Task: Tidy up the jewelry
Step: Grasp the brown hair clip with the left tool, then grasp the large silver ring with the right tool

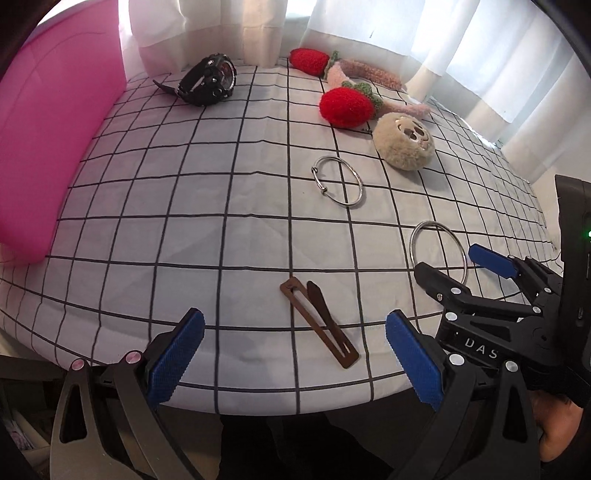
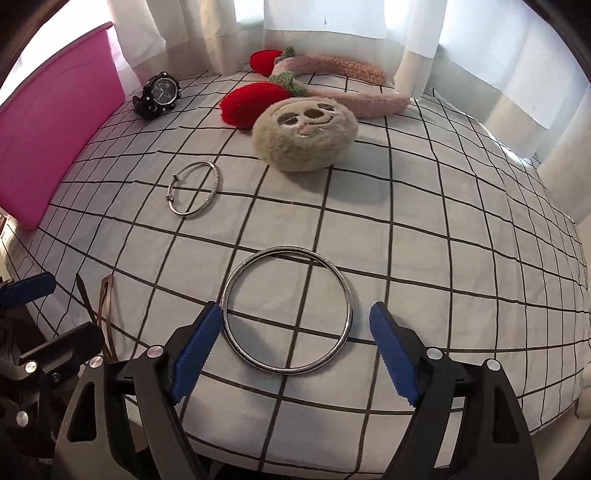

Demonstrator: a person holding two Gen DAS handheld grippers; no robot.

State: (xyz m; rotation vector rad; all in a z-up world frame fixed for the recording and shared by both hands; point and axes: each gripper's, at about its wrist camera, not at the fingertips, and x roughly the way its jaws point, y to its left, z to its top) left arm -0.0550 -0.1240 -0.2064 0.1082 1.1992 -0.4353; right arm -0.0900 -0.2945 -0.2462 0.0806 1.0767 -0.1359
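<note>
A brown hair clip (image 1: 319,322) lies on the checked cloth just ahead of my open, empty left gripper (image 1: 295,354); it also shows at the left of the right wrist view (image 2: 103,306). A plain silver bangle (image 2: 288,311) lies between the open fingers of my right gripper (image 2: 295,354), flat on the cloth; the left wrist view shows this bangle (image 1: 439,251) with the right gripper (image 1: 461,266) around it. A second silver bangle (image 1: 340,181) with a clasp lies mid-table (image 2: 194,188). A black watch (image 1: 208,79) sits at the far left (image 2: 159,95).
A pink box (image 1: 48,147) stands along the left side (image 2: 55,147). A beige plush face (image 2: 304,134), two red strawberry plush pieces (image 2: 247,101) and a pink fuzzy headband (image 2: 351,70) lie at the back. White curtains (image 2: 332,29) hang behind.
</note>
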